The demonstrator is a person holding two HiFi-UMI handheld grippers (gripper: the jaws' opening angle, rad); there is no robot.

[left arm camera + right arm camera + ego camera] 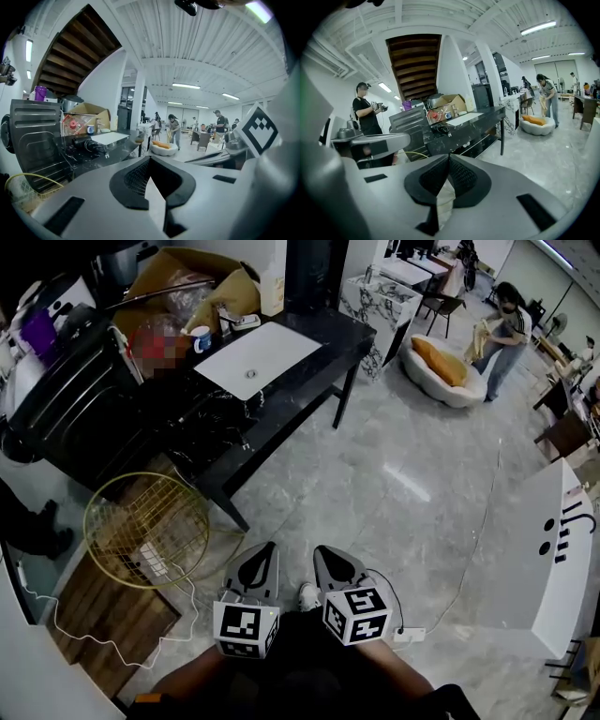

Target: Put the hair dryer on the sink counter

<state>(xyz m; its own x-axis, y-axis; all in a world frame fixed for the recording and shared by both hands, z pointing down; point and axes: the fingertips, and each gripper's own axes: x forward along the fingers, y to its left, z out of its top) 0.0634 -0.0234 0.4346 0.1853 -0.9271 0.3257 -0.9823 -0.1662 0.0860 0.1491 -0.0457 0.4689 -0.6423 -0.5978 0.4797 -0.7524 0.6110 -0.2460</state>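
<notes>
Now, left tongs: closed, empty
Right tongs: closed, empty
Room: I see open floor up to the counter edge

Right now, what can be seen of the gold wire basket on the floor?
The gold wire basket is round and made of thin gold-coloured wires in an open grid, so the floor shows through it. It stands upright on the floor by a leg of the black table, partly over a brown wooden panel. A white block shows through the wires; whether it lies inside or underneath cannot be told.
</notes>
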